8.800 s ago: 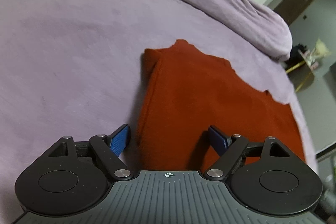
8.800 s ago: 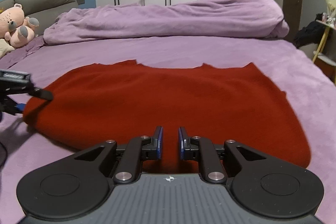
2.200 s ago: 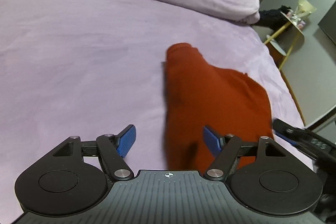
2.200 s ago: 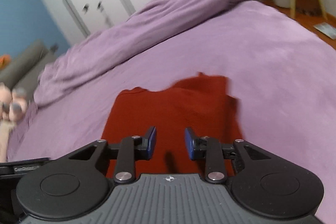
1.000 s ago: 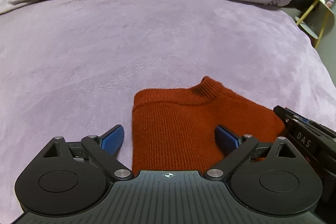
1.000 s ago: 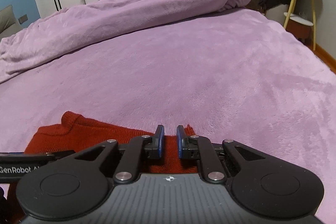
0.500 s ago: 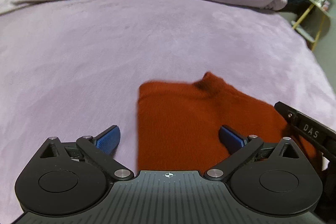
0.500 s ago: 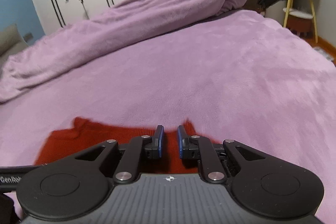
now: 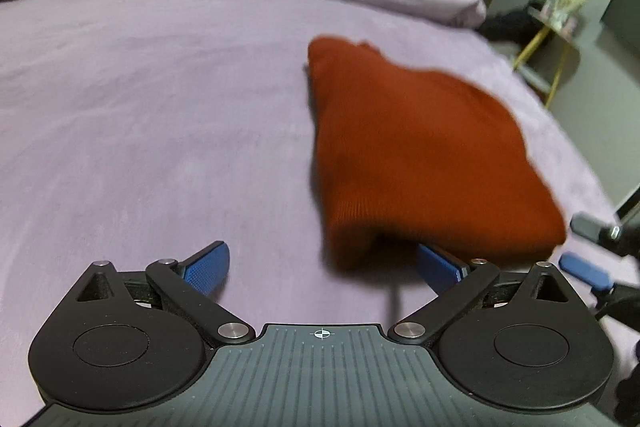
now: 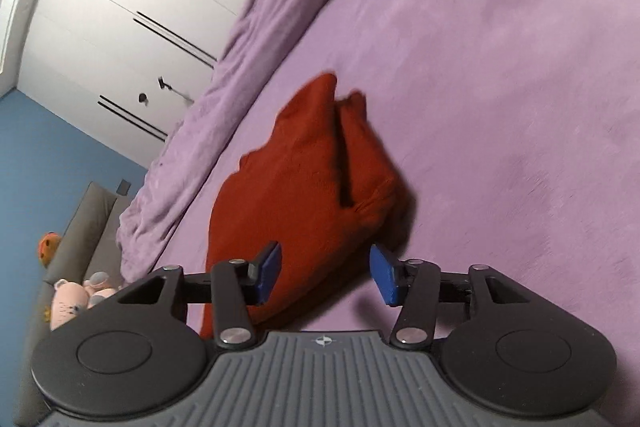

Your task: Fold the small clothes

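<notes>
Sweater folded, claws letting go

The red sweater [image 9: 420,155] lies in a compact bundle on the purple bed [image 9: 152,99]; left claw [image 9: 322,265] spread and empty, right claw [image 10: 325,273] opening, pinching nothing. Little looks left beyond tidying.

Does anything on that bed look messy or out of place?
Nothing much. The red sweater lies folded on the purple bedspread; its top flap sits slightly uneven, leaving a dark crease in the right wrist view.
</notes>
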The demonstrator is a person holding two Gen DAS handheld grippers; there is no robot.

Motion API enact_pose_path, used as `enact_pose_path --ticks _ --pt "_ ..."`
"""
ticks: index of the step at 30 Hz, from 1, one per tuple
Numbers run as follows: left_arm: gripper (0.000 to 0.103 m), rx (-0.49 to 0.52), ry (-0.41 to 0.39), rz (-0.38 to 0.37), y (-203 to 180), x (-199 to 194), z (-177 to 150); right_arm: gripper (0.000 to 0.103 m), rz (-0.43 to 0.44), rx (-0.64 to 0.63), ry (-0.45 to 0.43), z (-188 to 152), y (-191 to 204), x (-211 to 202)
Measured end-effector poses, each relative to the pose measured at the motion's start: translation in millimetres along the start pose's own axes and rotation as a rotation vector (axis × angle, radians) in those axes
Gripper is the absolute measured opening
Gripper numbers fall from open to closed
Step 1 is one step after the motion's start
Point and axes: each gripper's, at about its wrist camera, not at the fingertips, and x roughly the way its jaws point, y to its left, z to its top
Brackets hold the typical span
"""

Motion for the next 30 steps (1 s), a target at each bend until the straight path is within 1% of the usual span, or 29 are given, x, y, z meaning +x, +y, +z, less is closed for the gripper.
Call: enact_pose_path --ticks 1,2,4,6,7,8,10,11,12,14,15,17,19,20,21,22,24,25,26,28,30 --pt "0.101 0.005 -0.005 0.016 -3.1 1.5 0.0 0.038 0.012 0.015 -0.001 1.2 0.0 4.9" --pt "0.100 0.012 -0.003 0.026 -5.0 4.0 1.2 0.034 0.014 0.037 0.000 2.4 0.3 10.4" --pt "0.099 0.018 0.016 0.053 -11.0 11.7 6.9 0.009 -0.017 0.063 0.002 4.7 0.5 19.6" --pt "0.098 0.046 0.027 0.065 -16.0 17.4 9.0 0.007 -0.118 0.003 0.008 6.6 9.8 25.2" --pt "0.098 0.064 0.029 0.086 -18.4 17.8 8.2 0.007 -0.114 -0.017 0.001 2.4 14.5 21.9" --pt "0.098 0.079 0.025 0.102 -19.1 18.1 10.0 0.007 -0.063 0.012 0.003 2.6 13.0 18.5" --pt "0.097 0.090 0.008 0.161 -15.7 15.2 11.3 0.007 0.086 0.138 0.005 5.2 -2.9 10.3" --pt "0.097 0.081 0.005 0.188 -11.0 13.8 11.7 0.006 0.129 0.181 -0.001 7.0 -13.1 8.1" --pt "0.097 0.062 0.008 0.177 -6.4 12.4 12.0 0.006 0.096 0.177 0.006 9.3 -19.1 9.0" --pt "0.097 -0.026 0.042 0.126 8.3 10.3 13.4 0.007 -0.031 0.105 0.054 11.3 -23.7 17.8" --pt "0.096 -0.048 0.062 0.104 13.1 9.3 13.9 0.009 -0.043 0.079 0.079 11.9 -26.6 18.9" --pt "0.095 -0.059 0.079 0.053 21.5 3.5 13.8 0.017 -0.034 -0.001 0.119 19.6 -23.6 15.8" --pt "0.094 -0.081 0.093 -0.048 36.5 -5.2 14.7 0.040 -0.052 -0.110 0.121 29.7 -16.6 9.9" --pt "0.094 -0.100 0.093 -0.094 44.3 -8.5 16.9 0.049 -0.050 -0.148 0.114 36.8 -15.4 5.5" --pt "0.094 -0.129 0.089 -0.147 56.0 -14.0 18.0 0.066 -0.035 -0.156 0.114 44.1 -18.6 3.2" --pt "0.094 -0.156 0.079 -0.179 64.4 -16.9 20.5 0.071 0.001 -0.139 0.127 53.2 -22.7 3.1" --pt "0.095 -0.239 0.059 -0.234 78.0 -15.4 28.6 0.071 0.055 -0.091 0.150 67.6 -29.5 7.2" --pt "0.095 -0.274 0.070 -0.264 81.9 -10.1 33.7 0.071 0.063 -0.070 0.161 77.3 -32.0 14.7" --pt "0.095 -0.306 0.088 -0.309 84.6 -0.5 40.1 0.071 0.062 -0.053 0.180 85.6 -33.6 23.4" --pt "0.095 -0.339 0.137 -0.348 82.3 20.9 51.2 0.071 0.065 -0.015 0.208 94.5 -38.4 34.1" --pt "0.095 -0.325 0.185 -0.383 75.0 40.7 61.2 0.071 0.087 0.018 0.236 108.2 -39.6 49.1"
